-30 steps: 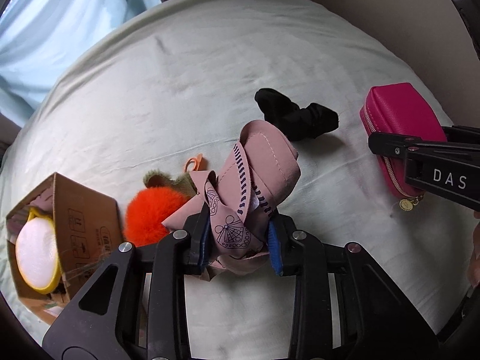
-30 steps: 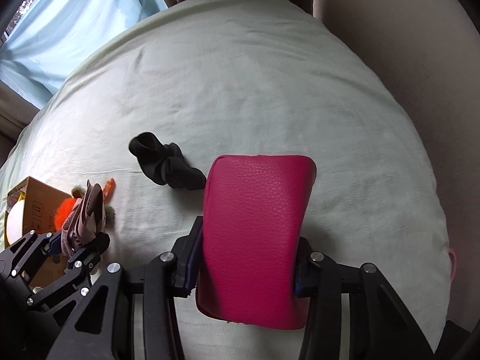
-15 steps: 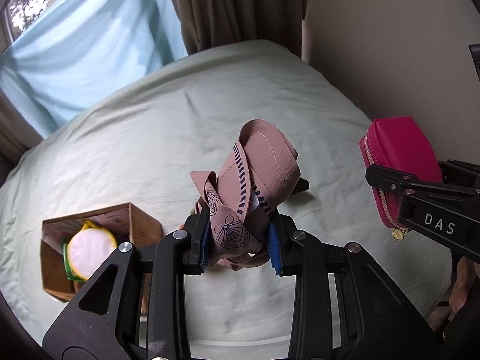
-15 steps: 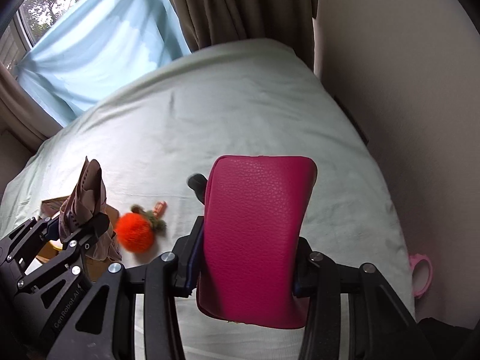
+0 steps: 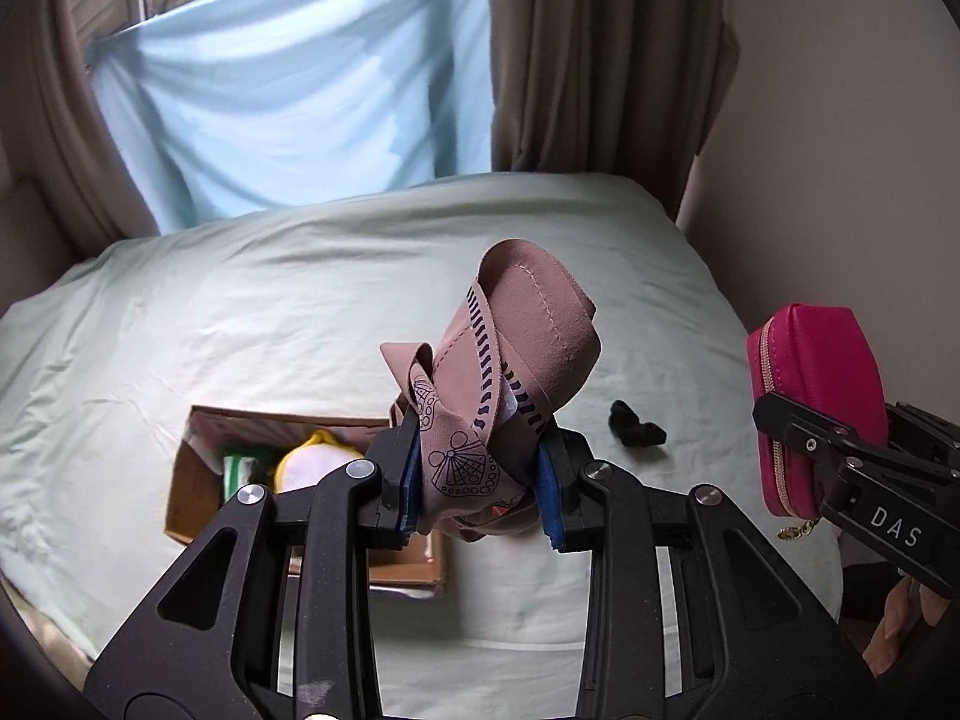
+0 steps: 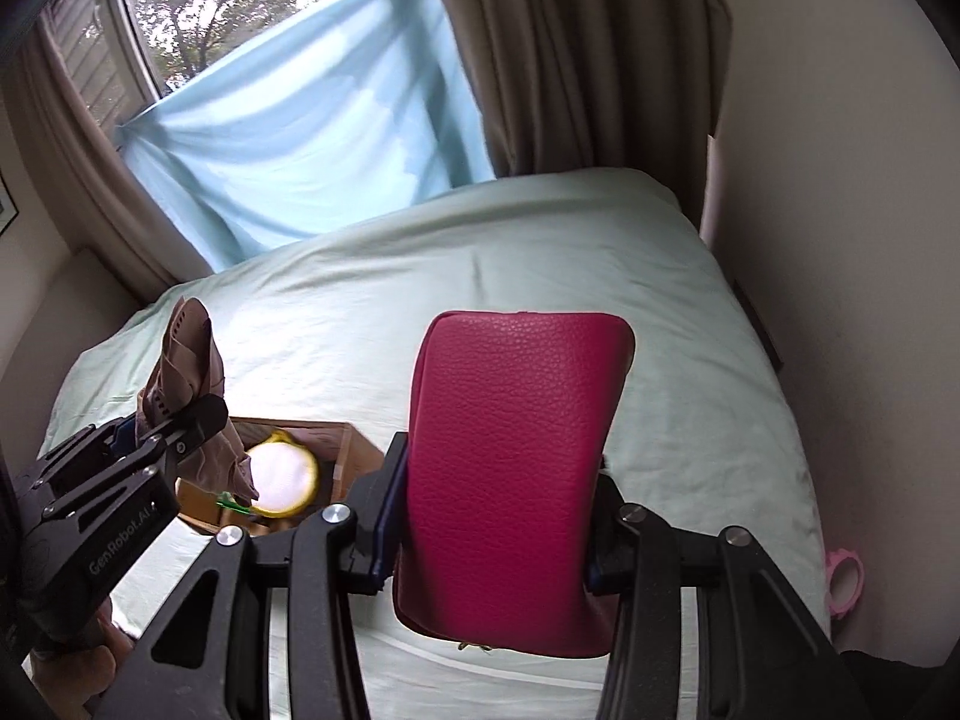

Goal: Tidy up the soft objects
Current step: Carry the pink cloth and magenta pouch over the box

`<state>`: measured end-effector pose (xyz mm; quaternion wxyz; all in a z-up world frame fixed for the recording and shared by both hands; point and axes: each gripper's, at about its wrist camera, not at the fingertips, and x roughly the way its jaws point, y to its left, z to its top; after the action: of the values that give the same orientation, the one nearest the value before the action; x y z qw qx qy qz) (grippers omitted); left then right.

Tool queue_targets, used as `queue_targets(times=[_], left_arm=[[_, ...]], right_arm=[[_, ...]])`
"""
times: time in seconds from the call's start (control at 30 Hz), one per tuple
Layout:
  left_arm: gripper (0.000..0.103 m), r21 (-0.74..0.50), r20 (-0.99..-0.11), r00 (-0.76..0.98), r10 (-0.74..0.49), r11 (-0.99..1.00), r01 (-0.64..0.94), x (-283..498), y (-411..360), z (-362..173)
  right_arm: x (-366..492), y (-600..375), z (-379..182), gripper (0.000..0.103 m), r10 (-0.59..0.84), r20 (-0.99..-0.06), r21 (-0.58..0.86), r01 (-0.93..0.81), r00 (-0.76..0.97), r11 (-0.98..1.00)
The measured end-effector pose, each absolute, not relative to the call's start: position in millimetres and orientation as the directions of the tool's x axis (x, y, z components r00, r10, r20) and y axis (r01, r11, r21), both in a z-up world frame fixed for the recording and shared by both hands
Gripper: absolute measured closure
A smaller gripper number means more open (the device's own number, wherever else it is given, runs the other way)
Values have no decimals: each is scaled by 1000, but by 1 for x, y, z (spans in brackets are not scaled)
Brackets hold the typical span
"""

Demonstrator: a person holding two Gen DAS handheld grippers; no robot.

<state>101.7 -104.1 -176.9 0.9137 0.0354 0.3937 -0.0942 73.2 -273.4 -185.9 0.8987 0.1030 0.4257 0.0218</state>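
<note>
Left wrist view shows the left gripper point(image 5: 480, 474) clamped on a bundle of pink patterned straps point(image 5: 510, 372), its 2 blue-padded fingers point(image 5: 549, 495) pressing the fabric from both sides. The bundle sticks up above the jaws, with black dashes and a fan print on the strap. Below and to the left of it, an open cardboard box point(image 5: 198, 480) sits on the pale green bed point(image 5: 270, 330); inside lies a round white pad with a yellow rim point(image 5: 306, 465) next to something green point(image 5: 237, 468). A small black fabric item point(image 5: 636, 429) lies on the bed to the right of the straps, well apart from the box. At the right edge, the right gripper holds a magenta zip pouch point(image 5: 816, 396) above the bed, a gold zip pull hanging from its lower end.

From the right wrist view, the right gripper point(image 6: 498, 540) is closed on the pouch point(image 6: 516, 468), which stands upright between its fingers and hides much of the bed point(image 6: 540, 240) behind it. The left gripper point(image 6: 168, 420) appears at left with the straps point(image 6: 186, 360) raised above the box point(image 6: 348, 450); the white pad point(image 6: 279, 474) is visible inside. A pink ring-shaped item point(image 6: 843, 582) lies on the floor beside the bed at right. A blue sheet point(image 6: 312, 138) hangs over the window, with brown curtains point(image 6: 570, 48) beside it.
</note>
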Motion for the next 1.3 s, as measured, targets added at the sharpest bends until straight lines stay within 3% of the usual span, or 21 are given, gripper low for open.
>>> queue_targets(times=[0.37, 0.73, 1.3], left_arm=[[75, -67, -768, 633, -101, 995, 78, 133, 45, -169], [75, -68, -845, 527, -91, 996, 62, 191, 164, -220], [75, -78, -964, 241, -109, 987, 138, 243, 182, -352]], right_arm=[[101, -150, -175, 61, 194, -763, 242, -5, 616, 970], [152, -57, -218, 61, 187, -823, 242, 33, 536, 970], [217, -11, -335, 61, 155, -949, 184, 84, 276, 979]])
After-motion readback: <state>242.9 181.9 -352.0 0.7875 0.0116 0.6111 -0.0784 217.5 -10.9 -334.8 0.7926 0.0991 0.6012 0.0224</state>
